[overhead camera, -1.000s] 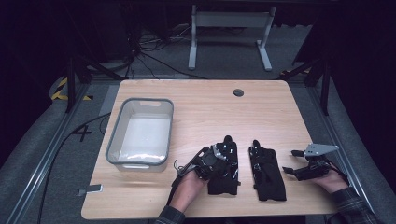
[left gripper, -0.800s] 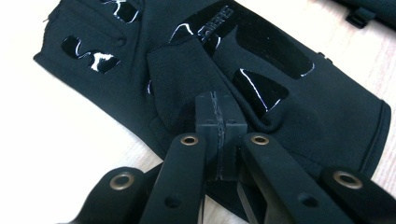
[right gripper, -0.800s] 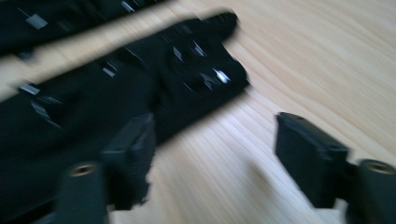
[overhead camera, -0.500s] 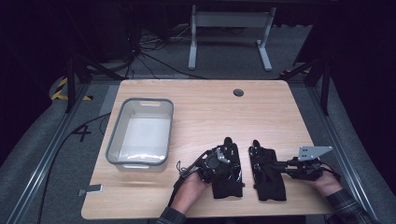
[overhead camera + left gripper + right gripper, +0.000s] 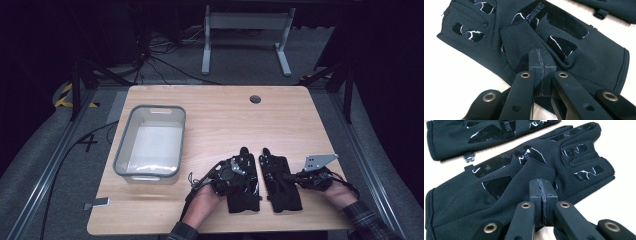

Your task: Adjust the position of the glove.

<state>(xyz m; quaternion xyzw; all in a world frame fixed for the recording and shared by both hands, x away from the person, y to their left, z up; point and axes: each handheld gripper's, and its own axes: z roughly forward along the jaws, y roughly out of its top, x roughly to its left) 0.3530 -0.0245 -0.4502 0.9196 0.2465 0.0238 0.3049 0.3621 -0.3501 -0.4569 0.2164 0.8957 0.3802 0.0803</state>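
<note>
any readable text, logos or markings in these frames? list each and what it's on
Embossed lettering on the glossy palm patch of the left black fabric glove: too blurred to read.
Embossed lettering on the glossy palm patch of the right black fabric glove: too small to read.
Yellow-and-black hazard stripes on the floor left of the wooden table: a sign, no words.
Dark mark on the floor: unclear.

The right gripper (image 5: 295, 176) has moved in over the right glove (image 5: 281, 181), its jaws having just closed.

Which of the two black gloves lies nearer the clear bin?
The left glove, under the left gripper; the right glove lies on its far side from the clear bin.
</note>
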